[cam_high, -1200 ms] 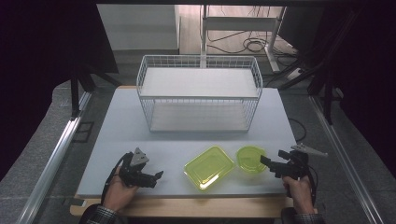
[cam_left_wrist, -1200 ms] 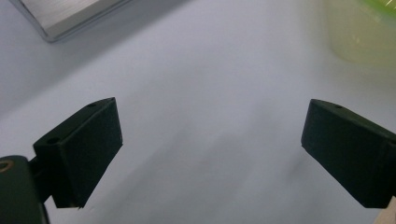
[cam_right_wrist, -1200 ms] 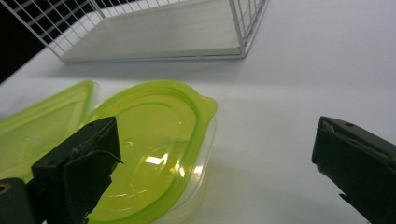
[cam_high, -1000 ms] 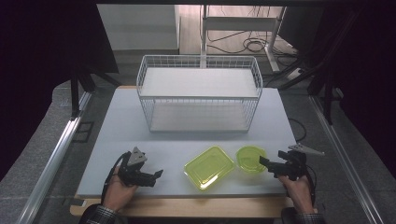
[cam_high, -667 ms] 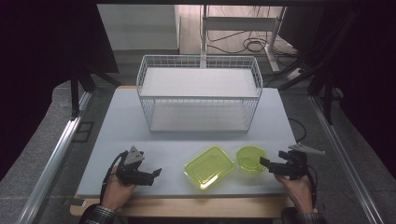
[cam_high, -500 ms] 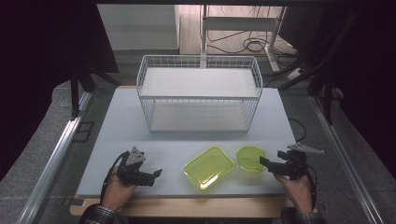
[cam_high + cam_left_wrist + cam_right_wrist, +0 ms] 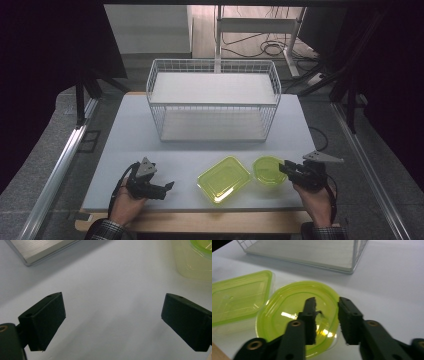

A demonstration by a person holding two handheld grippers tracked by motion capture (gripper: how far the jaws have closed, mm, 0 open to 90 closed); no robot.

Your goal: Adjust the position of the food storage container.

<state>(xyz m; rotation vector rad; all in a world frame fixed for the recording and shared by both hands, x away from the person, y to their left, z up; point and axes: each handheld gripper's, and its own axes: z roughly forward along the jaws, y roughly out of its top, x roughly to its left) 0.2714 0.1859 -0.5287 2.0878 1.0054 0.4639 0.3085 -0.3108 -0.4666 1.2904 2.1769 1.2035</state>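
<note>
A round lime-green container (image 7: 268,170) and a rectangular lime-green container (image 7: 223,179) lie side by side near the table's front edge. My right gripper (image 7: 283,168) is at the round container's right rim. In the right gripper view its jaws (image 7: 327,301) stand a narrow gap apart, straddling the rim of the round container (image 7: 287,312), one jaw over the inside and one outside. My left gripper (image 7: 169,186) is low over bare table, left of the rectangular container. Its jaws (image 7: 113,297) are spread wide with nothing between them.
A white wire basket (image 7: 212,102) with a shelf stands across the middle of the white table (image 7: 125,135). A corner of the rectangular container (image 7: 192,270) lies beyond the left gripper's jaws. Cables trail on the floor behind the table.
My left gripper has edged slightly to the right. My right gripper has stayed at the round container's rim.
</note>
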